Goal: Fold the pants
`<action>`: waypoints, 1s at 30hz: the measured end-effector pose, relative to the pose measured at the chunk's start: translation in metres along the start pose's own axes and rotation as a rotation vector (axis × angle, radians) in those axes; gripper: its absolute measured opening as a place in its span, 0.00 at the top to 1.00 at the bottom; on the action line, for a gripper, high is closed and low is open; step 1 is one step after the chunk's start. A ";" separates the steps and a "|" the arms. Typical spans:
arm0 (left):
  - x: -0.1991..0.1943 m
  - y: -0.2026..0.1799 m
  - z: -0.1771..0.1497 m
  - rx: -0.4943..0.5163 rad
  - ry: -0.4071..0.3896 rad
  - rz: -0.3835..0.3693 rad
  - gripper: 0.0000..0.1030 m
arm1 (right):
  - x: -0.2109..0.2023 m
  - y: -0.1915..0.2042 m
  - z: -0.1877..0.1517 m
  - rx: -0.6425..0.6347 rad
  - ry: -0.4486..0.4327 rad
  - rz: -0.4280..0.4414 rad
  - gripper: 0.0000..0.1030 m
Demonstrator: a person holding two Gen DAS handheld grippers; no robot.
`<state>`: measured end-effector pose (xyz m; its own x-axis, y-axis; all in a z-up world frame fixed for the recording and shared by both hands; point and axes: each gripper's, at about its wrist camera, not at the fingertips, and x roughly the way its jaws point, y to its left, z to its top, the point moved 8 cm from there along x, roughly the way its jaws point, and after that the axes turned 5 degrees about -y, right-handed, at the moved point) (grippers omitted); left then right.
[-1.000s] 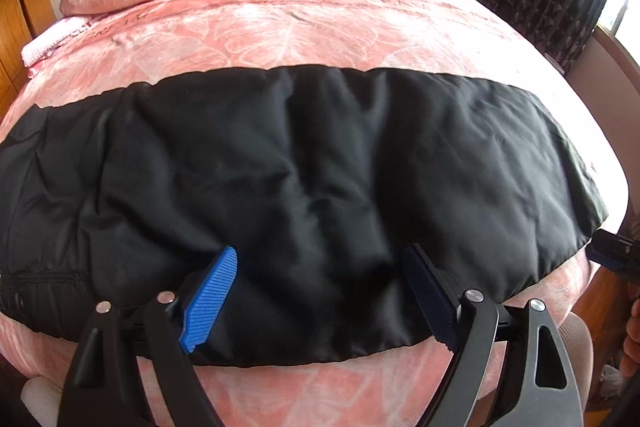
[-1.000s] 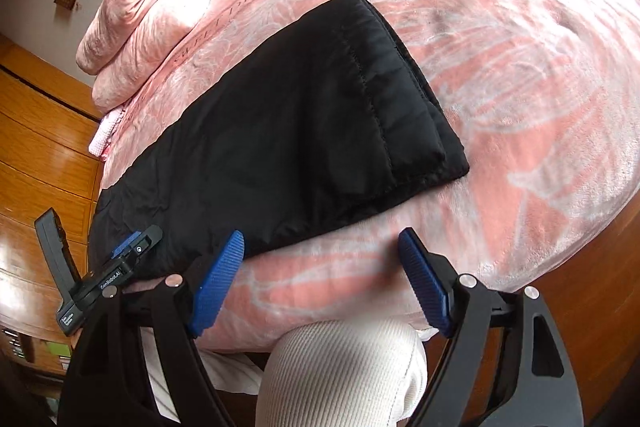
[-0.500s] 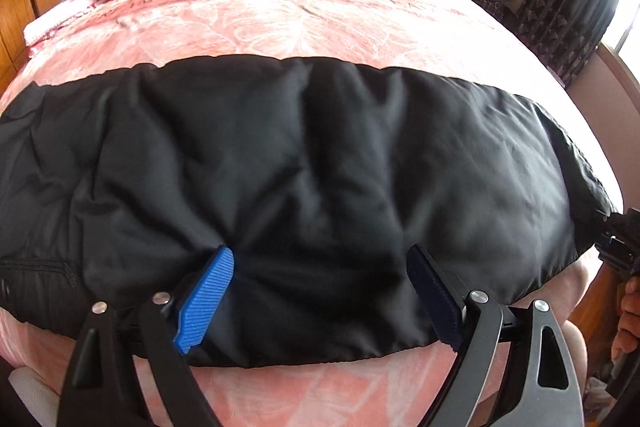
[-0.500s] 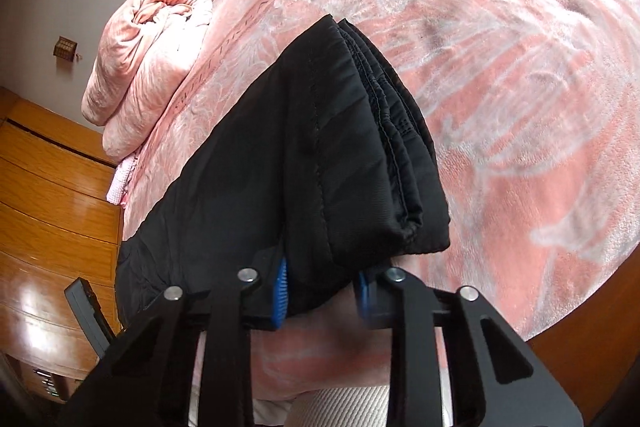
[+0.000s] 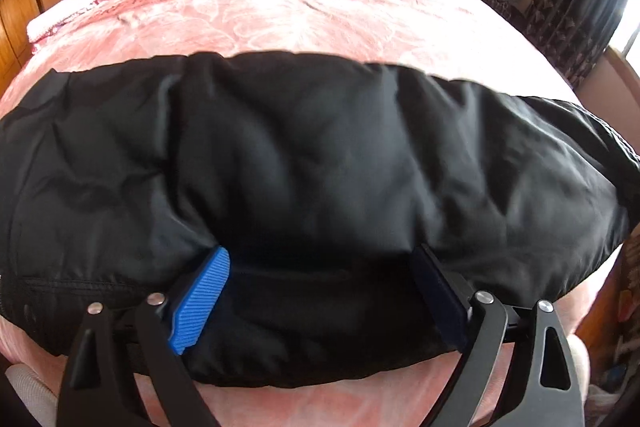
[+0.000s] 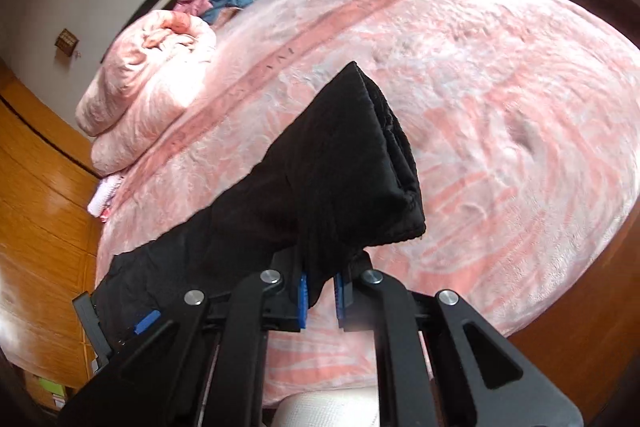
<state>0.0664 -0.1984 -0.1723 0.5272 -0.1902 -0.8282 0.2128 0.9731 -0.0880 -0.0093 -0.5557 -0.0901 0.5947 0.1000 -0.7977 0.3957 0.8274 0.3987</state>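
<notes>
I have the black pants [image 5: 312,179] laid lengthwise across the near edge of the pink bed [image 6: 500,75], and I'll place everything from them. My right gripper [image 6: 322,291] has just been closing and now pinches the cuff end, which stands lifted off the blanket with its stacked layers showing. My left gripper [image 5: 320,291] has just been opening and stands wide, its blue pads [image 5: 202,301] pressing down into the fabric at the near hem around the middle of the pants, clamping nothing.

I judge the step to be carrying the cuff end over toward the waist end. To do it well I would keep all the layers in the pinch, lift only enough to clear the fabric below, and let the left gripper pin the middle so the crease forms there rather than dragging the whole garment. The padded cloth is slippery and thick, so a slow arc seems safer.

The near hem of the pants lies just beside the bed's edge; pulling toward me risks sliding them off. Beyond the pants the blanket is open. The rolled pink quilt [image 6: 148,87] sits well apart past the waist end, with the wooden cabinet [image 6: 36,207] behind it.
</notes>
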 end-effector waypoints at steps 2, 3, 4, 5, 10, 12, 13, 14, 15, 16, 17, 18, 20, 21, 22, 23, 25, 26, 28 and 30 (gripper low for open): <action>0.001 -0.005 -0.001 0.041 -0.031 0.036 0.06 | 0.022 -0.013 -0.020 -0.026 0.046 -0.094 0.91; 0.000 -0.004 -0.001 0.035 -0.027 0.025 0.06 | 0.025 -0.014 -0.023 -0.036 0.040 -0.108 0.91; -0.001 -0.002 0.000 0.029 -0.017 0.001 0.06 | 0.023 -0.012 -0.025 -0.043 0.027 -0.114 0.91; -0.004 0.001 0.001 0.024 -0.008 -0.025 0.07 | 0.019 -0.009 -0.023 -0.047 0.012 -0.113 0.91; -0.028 0.041 0.012 -0.060 -0.053 -0.048 0.07 | -0.021 0.039 0.003 -0.109 -0.113 -0.036 0.91; -0.037 0.063 0.019 -0.095 -0.081 -0.038 0.07 | -0.037 0.078 0.009 -0.193 -0.165 0.003 0.91; -0.043 0.076 0.023 -0.117 -0.100 -0.030 0.07 | -0.042 0.099 0.010 -0.235 -0.186 0.025 0.91; -0.047 0.090 0.027 -0.141 -0.117 -0.021 0.07 | -0.046 0.122 0.010 -0.283 -0.203 0.044 0.91; -0.051 0.103 0.029 -0.164 -0.133 -0.016 0.07 | -0.049 0.146 0.008 -0.334 -0.216 0.063 0.90; -0.055 0.116 0.033 -0.184 -0.154 -0.008 0.07 | -0.050 0.167 0.004 -0.382 -0.223 0.083 0.90; -0.059 0.128 0.037 -0.204 -0.179 0.006 0.07 | -0.050 0.189 -0.002 -0.431 -0.226 0.100 0.90; -0.065 0.142 0.040 -0.220 -0.204 0.020 0.07 | -0.048 0.212 -0.009 -0.486 -0.228 0.117 0.90; -0.072 0.167 0.044 -0.257 -0.254 0.038 0.07 | -0.043 0.252 -0.027 -0.583 -0.221 0.152 0.90; -0.075 0.180 0.045 -0.284 -0.277 0.042 0.07 | -0.039 0.270 -0.037 -0.626 -0.210 0.171 0.90; -0.078 0.195 0.044 -0.316 -0.298 0.040 0.07 | -0.033 0.287 -0.048 -0.660 -0.194 0.192 0.90; -0.080 0.206 0.043 -0.353 -0.316 0.035 0.07 | -0.026 0.303 -0.059 -0.696 -0.173 0.208 0.90; -0.081 0.228 0.040 -0.418 -0.324 0.022 0.07 | -0.011 0.329 -0.082 -0.764 -0.136 0.205 0.90; -0.080 0.238 0.037 -0.451 -0.316 0.011 0.07 | -0.001 0.340 -0.095 -0.803 -0.116 0.198 0.90; -0.077 0.252 0.032 -0.499 -0.296 -0.018 0.07 | 0.019 0.357 -0.120 -0.858 -0.064 0.190 0.90; -0.080 0.261 0.029 -0.518 -0.297 -0.029 0.07 | 0.038 0.362 -0.148 -0.905 -0.003 0.179 0.90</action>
<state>0.1037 0.0671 -0.1131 0.7508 -0.1729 -0.6375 -0.1592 0.8894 -0.4286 0.0531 -0.1709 -0.0433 0.5966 0.2679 -0.7565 -0.3999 0.9165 0.0092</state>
